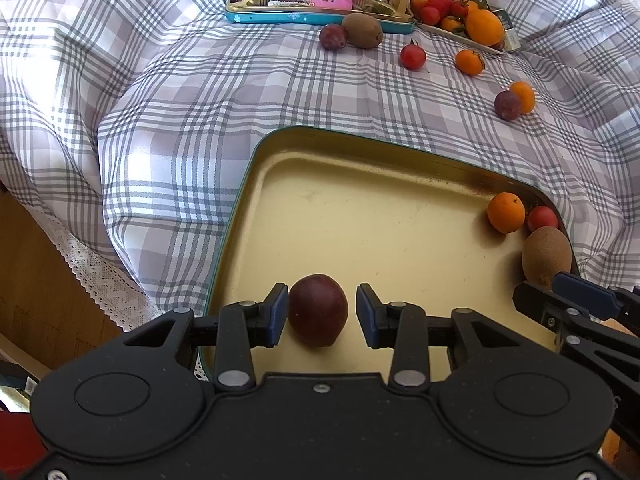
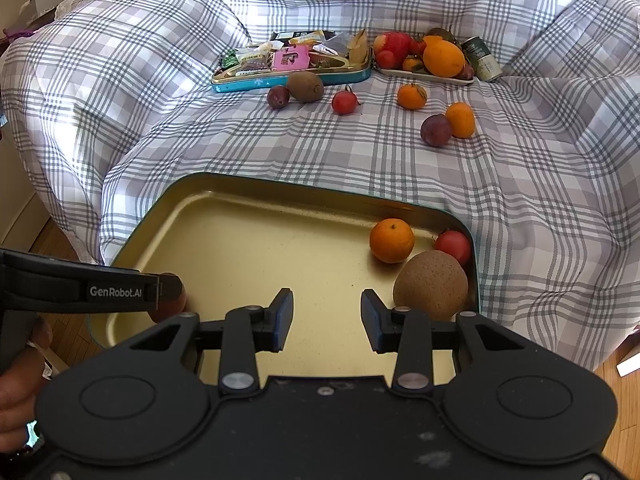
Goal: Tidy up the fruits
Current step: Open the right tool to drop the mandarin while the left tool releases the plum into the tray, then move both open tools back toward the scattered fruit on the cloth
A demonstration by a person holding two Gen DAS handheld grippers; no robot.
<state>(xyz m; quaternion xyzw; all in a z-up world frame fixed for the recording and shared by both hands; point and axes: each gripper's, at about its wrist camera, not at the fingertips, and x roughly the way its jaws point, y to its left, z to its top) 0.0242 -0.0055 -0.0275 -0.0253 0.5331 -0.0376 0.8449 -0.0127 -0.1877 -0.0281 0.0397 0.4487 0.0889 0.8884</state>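
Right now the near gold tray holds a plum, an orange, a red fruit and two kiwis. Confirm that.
Not quite: the gold tray holds one kiwi, not two. The right wrist view shows it beside the orange and red fruit; the plum sits between the left gripper fingers.

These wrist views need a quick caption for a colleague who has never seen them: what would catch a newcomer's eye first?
First, the dark purple plum sitting between the open left gripper's fingers, on the near part of the gold tray. Next, the orange, red fruit and kiwi huddled in the tray's right corner. Beyond, loose fruit dots the plaid cloth.
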